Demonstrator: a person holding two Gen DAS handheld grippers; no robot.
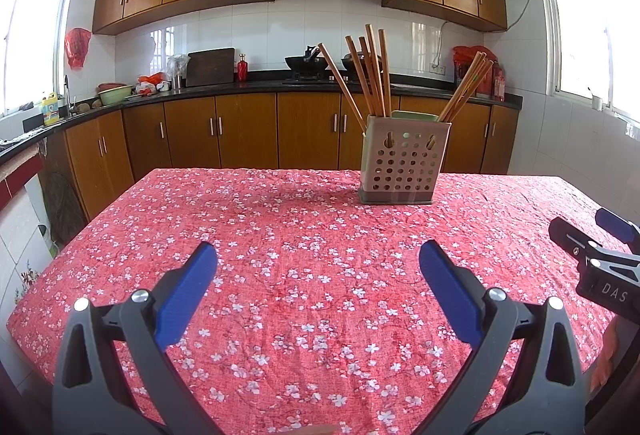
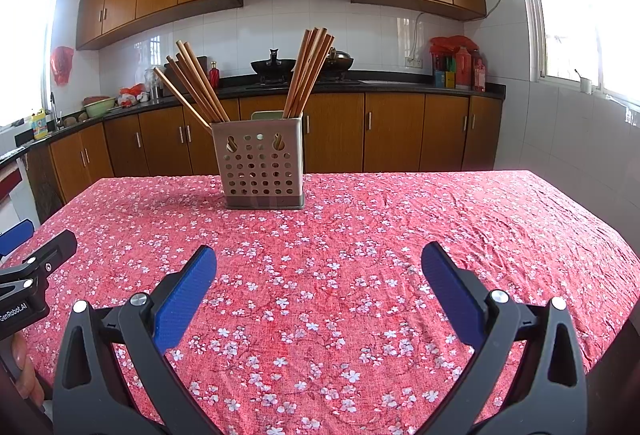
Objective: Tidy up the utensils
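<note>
Wooden chopsticks (image 2: 200, 87) fill holder (image 2: 260, 163) — claws empty.

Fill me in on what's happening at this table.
A person holds two grippers over a table with a red flowered cloth. The left gripper and right gripper are both open and empty. Ahead stands a perforated holder with chopsticks leaning in two bunches, left and right. Nothing is being touched.
</note>
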